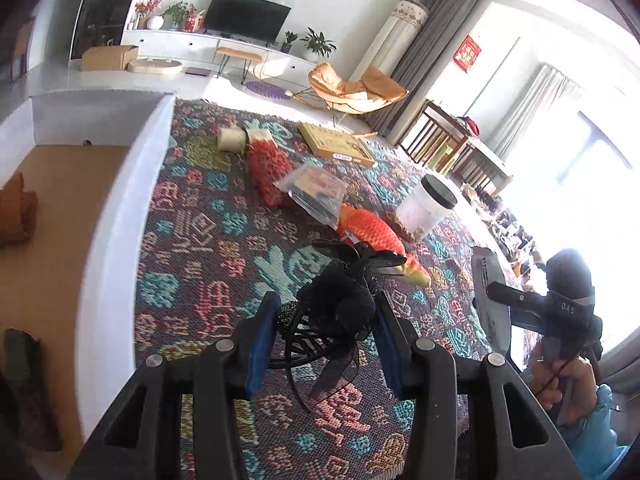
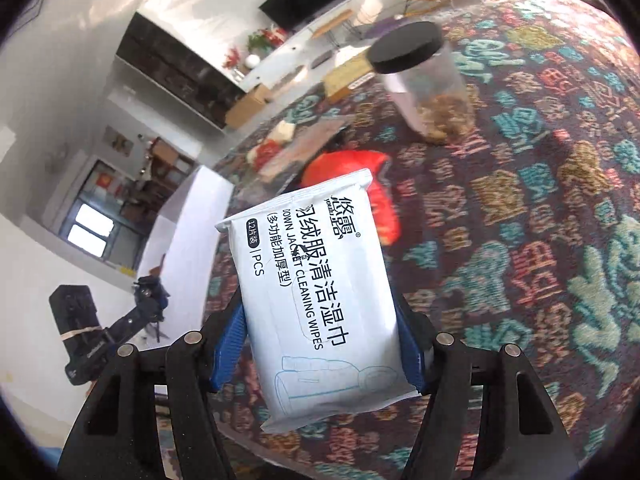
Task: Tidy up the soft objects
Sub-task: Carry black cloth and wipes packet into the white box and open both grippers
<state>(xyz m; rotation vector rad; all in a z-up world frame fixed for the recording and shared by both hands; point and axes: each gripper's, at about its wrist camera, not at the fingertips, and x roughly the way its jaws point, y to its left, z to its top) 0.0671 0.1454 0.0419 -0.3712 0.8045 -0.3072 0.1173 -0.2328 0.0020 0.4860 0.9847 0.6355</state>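
Black headband pinched in left tongs, lifted off the patterned counter. Wipes pack pinched in right tongs, also above the counter. Orange fish plush at 12 o'clock from headband; jar at 1 o'clock, red plush at 11. White box wall at 9 o'clock.
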